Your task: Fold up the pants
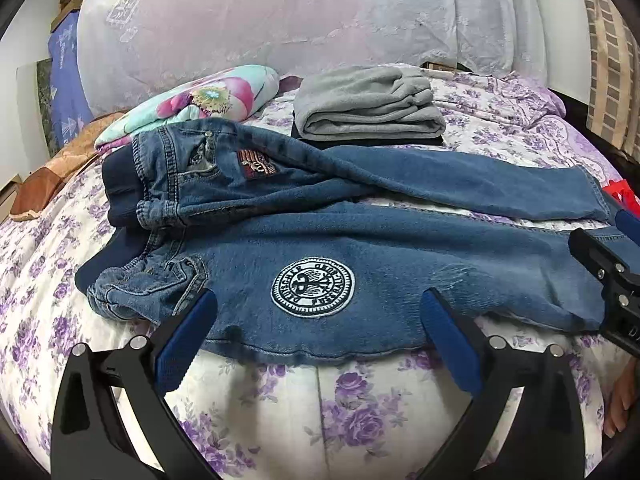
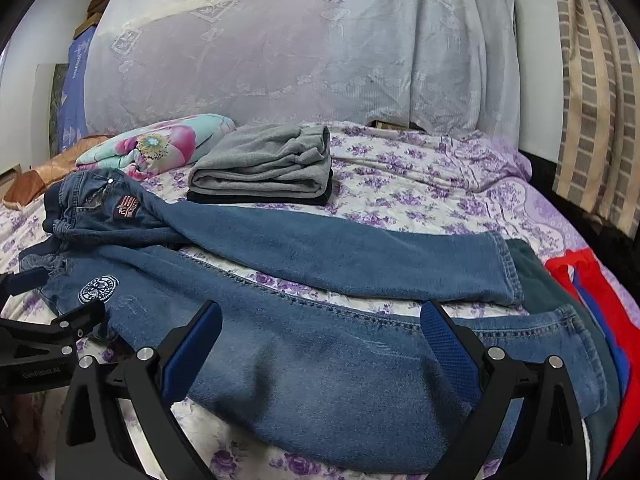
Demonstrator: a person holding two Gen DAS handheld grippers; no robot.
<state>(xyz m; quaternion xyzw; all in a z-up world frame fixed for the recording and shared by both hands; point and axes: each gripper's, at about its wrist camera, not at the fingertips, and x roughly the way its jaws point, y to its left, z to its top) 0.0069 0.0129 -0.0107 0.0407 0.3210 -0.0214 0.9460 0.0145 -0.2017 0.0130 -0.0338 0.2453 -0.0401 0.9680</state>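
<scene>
A pair of blue jeans [image 1: 400, 248] lies spread on the bed, waistband to the left, both legs running right; it also shows in the right wrist view [image 2: 320, 352]. A round white patch [image 1: 313, 287] sits on the near leg's thigh. My left gripper [image 1: 320, 320] is open, its fingers over the near edge of the thigh by the patch. My right gripper [image 2: 320, 336] is open over the near leg's lower part. The right gripper also shows at the right edge of the left wrist view [image 1: 612, 276]. The left gripper shows at the left edge of the right wrist view [image 2: 48, 328].
Folded grey pants [image 1: 368, 104] lie on a dark garment behind the jeans. A floral pillow [image 1: 192, 104] is at the back left. Red and blue cloth [image 2: 600, 320] lies at the right by the leg cuffs. The bed has a purple floral sheet [image 2: 420, 184].
</scene>
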